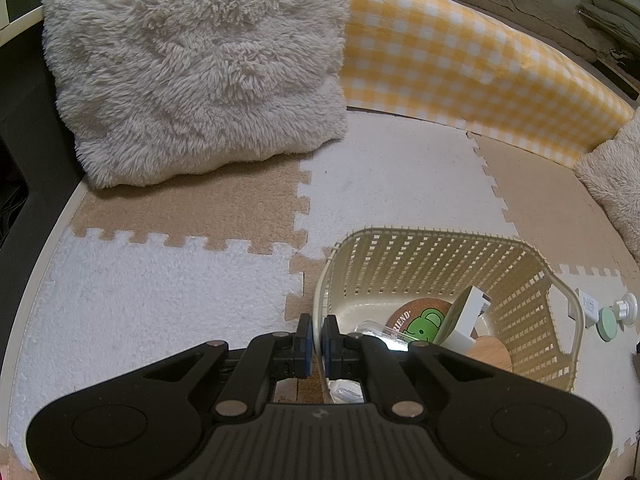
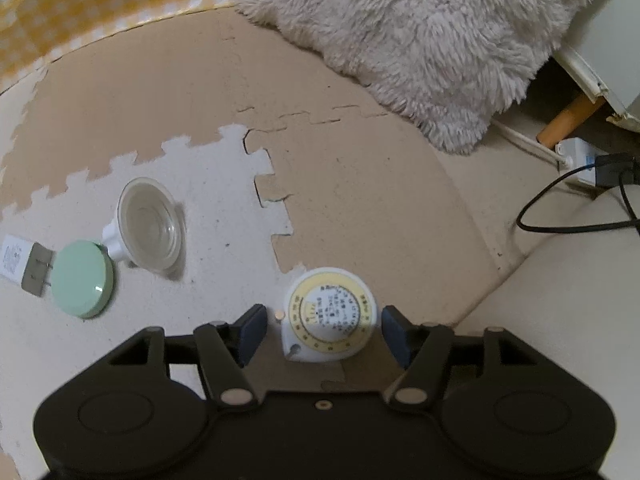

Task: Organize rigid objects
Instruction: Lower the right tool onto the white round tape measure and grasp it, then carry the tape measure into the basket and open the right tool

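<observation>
your left gripper (image 1: 317, 334) sits at the lower centre of the left wrist view, its jaws nearly together with the near rim of the cream basket (image 1: 520, 300) between them, so you hold the basket steady, i think, to keep it from sliding while things go in. inside the basket, at the lower right of that view, lie a cork coaster with a green bear (image 1: 420, 320), a white box (image 1: 472, 312) leaning on the wall, and a wooden disc (image 1: 492, 354). a fluffy cushion (image 1: 192, 68) fills the upper left, and the yellow checked barrier (image 1: 460, 60) runs across the upper right.

in the right wrist view, from the left edge: a white plug adapter (image 2: 14, 258), then a mint green round lid (image 2: 82, 278) touching a white suction cup (image 2: 148, 224), all on the foam mat (image 2: 360, 160).

your right gripper (image 2: 324, 330) at the lower centre is wide open, holding nothing, and the white timer dial (image 2: 330, 314) lies between the two fingers, not touched by either. the timer lies flat with its yellow dial face up; its body is almost round, so there is no clear long axis, only a small corner pointing to the lower left. the fingers stand on both sides, so closing should catch it across the width.
</observation>
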The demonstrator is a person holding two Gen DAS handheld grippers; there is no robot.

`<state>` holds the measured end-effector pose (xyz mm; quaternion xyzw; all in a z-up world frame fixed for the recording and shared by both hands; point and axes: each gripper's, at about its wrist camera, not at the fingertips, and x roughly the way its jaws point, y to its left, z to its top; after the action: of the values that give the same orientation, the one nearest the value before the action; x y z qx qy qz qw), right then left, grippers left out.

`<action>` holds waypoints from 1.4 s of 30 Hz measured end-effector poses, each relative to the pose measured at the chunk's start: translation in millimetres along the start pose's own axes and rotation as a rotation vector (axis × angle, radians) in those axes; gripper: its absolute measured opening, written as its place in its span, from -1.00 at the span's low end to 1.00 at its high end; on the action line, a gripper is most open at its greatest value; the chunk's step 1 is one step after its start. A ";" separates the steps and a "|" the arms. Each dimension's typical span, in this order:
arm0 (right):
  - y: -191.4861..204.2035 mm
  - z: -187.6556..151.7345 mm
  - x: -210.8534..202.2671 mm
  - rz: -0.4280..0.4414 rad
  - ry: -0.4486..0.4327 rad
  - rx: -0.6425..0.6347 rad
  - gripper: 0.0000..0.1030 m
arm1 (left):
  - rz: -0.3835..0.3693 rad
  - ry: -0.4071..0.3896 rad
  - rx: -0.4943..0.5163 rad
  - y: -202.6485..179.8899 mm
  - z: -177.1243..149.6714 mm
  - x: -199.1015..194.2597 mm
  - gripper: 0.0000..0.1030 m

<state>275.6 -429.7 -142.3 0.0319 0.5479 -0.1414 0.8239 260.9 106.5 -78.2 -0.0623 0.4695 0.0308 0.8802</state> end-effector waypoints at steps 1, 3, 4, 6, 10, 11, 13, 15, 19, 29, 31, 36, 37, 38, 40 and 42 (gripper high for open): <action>-0.6 0.3 -0.3 0.006 -0.002 0.006 0.10 | 0.000 0.000 0.000 0.2 0.0 -0.1 -0.91; 0.9 -0.1 -0.9 0.004 -0.002 -0.011 0.10 | 0.000 0.000 0.000 -0.2 0.1 0.1 -0.91; 2.4 -0.1 -1.7 0.001 -0.003 -0.022 0.10 | 0.000 0.000 0.000 0.0 0.0 -0.1 -0.91; 5.4 0.4 -4.3 0.002 -0.011 -0.033 0.10 | 0.000 0.000 0.000 -0.2 0.1 0.1 -0.91; 11.3 4.6 -22.6 0.027 -0.080 -0.039 0.10 | 0.000 0.000 0.000 -0.1 0.1 -0.1 -0.91; 14.4 5.9 -29.7 0.040 -0.107 -0.042 0.10 | 0.000 0.000 0.000 -0.2 0.0 0.0 -0.91; 23.2 7.9 -45.1 0.080 -0.160 -0.052 0.10 | 0.000 0.000 -0.001 -0.3 0.1 0.0 -0.91; 33.3 9.9 -58.3 0.112 -0.200 -0.073 0.10 | 0.000 0.000 -0.001 -0.3 0.1 0.0 -0.91; 58.9 10.5 -87.4 0.190 -0.283 -0.121 0.10 | -0.002 0.000 -0.002 -0.2 0.2 -0.1 -0.91; 142.7 -3.5 -160.0 0.432 -0.447 -0.248 0.10 | -0.002 0.000 -0.003 -0.1 0.1 -0.1 -0.91; 162.1 -8.2 -169.7 0.483 -0.459 -0.283 0.10 | -0.003 0.000 -0.003 -0.3 0.0 -0.2 -0.91; 212.0 -26.8 -186.6 0.580 -0.455 -0.380 0.10 | -0.003 0.000 -0.003 -0.2 0.0 -0.3 -0.91; 220.9 -31.3 -188.7 0.591 -0.451 -0.399 0.10 | -0.004 0.000 -0.003 -0.2 0.0 -0.3 -0.91; 230.4 -34.8 -189.4 0.600 -0.445 -0.421 0.10 | -0.003 0.000 -0.003 -0.2 0.0 -0.2 -0.91; 248.1 -41.8 -187.9 0.612 -0.426 -0.467 0.10 | -0.003 0.000 -0.003 -0.3 0.0 -0.3 -0.91; 260.4 -46.8 -184.5 0.622 -0.402 -0.505 0.10 | -0.003 0.000 -0.003 -0.2 0.0 -0.2 -0.91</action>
<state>237.2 -134.0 -19.3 -0.0351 0.3586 0.2476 0.8993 260.9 106.2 -78.0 -0.0644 0.4694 0.0301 0.8801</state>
